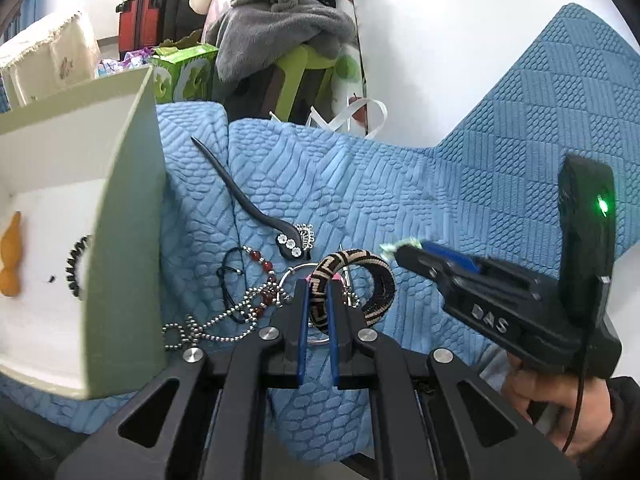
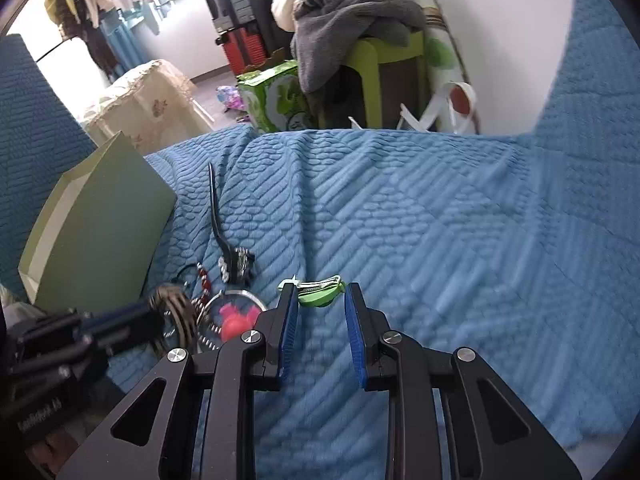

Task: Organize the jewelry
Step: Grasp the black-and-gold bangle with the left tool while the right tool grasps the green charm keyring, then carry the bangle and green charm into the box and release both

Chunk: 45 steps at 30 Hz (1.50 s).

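Note:
My left gripper [image 1: 318, 285] is shut on a black-and-tan woven bangle [image 1: 362, 268], which is lifted slightly off the blue quilt. In the right wrist view the same gripper [image 2: 154, 312] and bangle [image 2: 178, 312] sit at the lower left. My right gripper [image 2: 320, 289] is shut on a small green hair clip [image 2: 320, 294], pinched crosswise at the fingertips. In the left wrist view that gripper [image 1: 394, 254] hovers just right of the bangle. A pale green open box [image 1: 124, 208] stands at the left, with a black bead bracelet [image 1: 76, 264] and an orange piece [image 1: 10, 256] inside.
On the quilt [image 2: 440, 240] beside the box lie a black hair stick [image 1: 240, 204] with white flowers, a red-bead cord [image 1: 262, 264], a silver ball chain [image 1: 216, 324], a silver hoop [image 1: 294, 274] and a pink ornament [image 2: 236, 320]. A green stool with heaped clothes [image 2: 360, 20] stands beyond the bed.

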Each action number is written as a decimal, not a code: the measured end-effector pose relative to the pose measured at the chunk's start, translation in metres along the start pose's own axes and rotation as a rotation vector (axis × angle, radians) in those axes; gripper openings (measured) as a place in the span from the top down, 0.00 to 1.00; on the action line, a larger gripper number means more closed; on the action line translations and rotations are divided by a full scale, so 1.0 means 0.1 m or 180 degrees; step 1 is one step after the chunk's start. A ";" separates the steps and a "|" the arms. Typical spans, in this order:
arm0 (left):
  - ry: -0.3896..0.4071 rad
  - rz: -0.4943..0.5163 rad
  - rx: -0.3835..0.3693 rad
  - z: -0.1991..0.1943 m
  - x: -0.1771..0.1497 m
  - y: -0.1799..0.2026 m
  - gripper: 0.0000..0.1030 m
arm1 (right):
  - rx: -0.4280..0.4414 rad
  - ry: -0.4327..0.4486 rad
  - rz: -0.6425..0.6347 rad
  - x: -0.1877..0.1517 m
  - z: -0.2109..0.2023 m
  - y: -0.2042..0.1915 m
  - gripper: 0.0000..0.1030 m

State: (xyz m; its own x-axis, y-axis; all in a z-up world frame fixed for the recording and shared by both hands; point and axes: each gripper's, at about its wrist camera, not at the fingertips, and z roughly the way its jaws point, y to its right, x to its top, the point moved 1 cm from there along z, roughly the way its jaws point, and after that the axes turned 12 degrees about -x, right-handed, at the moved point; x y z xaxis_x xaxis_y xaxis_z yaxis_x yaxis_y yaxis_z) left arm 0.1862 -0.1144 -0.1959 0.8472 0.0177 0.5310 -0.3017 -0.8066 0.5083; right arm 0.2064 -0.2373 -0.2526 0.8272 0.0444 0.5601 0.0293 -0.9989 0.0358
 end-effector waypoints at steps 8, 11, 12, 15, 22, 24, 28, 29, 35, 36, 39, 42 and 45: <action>0.0133 -0.0029 -0.0043 -0.33 0.07 0.00 0.92 | -0.0009 0.0037 0.0125 -0.15 -0.37 -0.07 0.79; 0.0156 -0.0020 -0.0035 -0.44 0.09 -0.01 0.92 | -0.0034 0.0069 0.0140 -0.14 -0.46 -0.09 0.79; 0.0164 -0.0037 -0.0045 -0.48 0.10 -0.01 0.92 | -0.0049 0.0084 0.0128 -0.13 -0.51 -0.11 0.79; 0.0183 -0.0072 -0.0069 -0.58 0.14 -0.02 0.92 | -0.0050 0.0131 0.0131 -0.09 -0.66 -0.15 0.79; 0.0306 -0.0022 -0.0050 -0.93 0.30 0.06 0.92 | -0.0063 0.0325 0.0134 0.08 -1.08 -0.25 0.79; 0.0341 0.0007 -0.0046 -1.04 0.36 0.10 0.92 | -0.0055 0.0387 0.0141 0.16 -1.19 -0.29 0.79; 0.0415 0.0096 -0.0041 -1.30 0.51 0.13 0.92 | -0.0029 0.0537 0.0175 0.36 -1.50 -0.39 0.79; 0.0437 0.0117 -0.0022 -1.37 0.56 0.14 0.92 | -0.0022 0.0565 0.0180 0.40 -1.56 -0.41 0.79; 0.0593 0.0242 0.0046 -1.78 0.83 0.12 0.92 | 0.0033 0.0797 0.0181 0.76 -1.96 -0.63 0.79; 0.0615 0.0252 0.0051 -1.84 0.85 0.11 0.92 | 0.0038 0.0842 0.0177 0.81 -2.02 -0.69 0.79; 0.0691 0.0262 0.0074 -2.05 0.90 0.03 0.92 | 0.0063 0.0939 0.0146 0.92 -2.15 -0.83 0.79; 0.0722 0.0235 0.0110 -2.21 0.91 -0.10 0.92 | 0.0105 0.0974 0.0103 0.99 -2.21 -1.01 0.79; 0.0717 0.0189 0.0164 -2.27 0.87 -0.28 0.92 | 0.0135 0.0958 0.0017 1.01 -2.17 -1.21 0.79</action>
State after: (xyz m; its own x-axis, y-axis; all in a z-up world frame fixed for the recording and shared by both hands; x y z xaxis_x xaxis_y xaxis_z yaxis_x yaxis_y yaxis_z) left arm 0.1691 0.0436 -0.0103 0.7080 0.0961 0.6997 -0.3205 -0.8391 0.4395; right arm 0.1646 -0.1086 -0.0208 0.6243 0.0347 0.7804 0.0540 -0.9985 0.0012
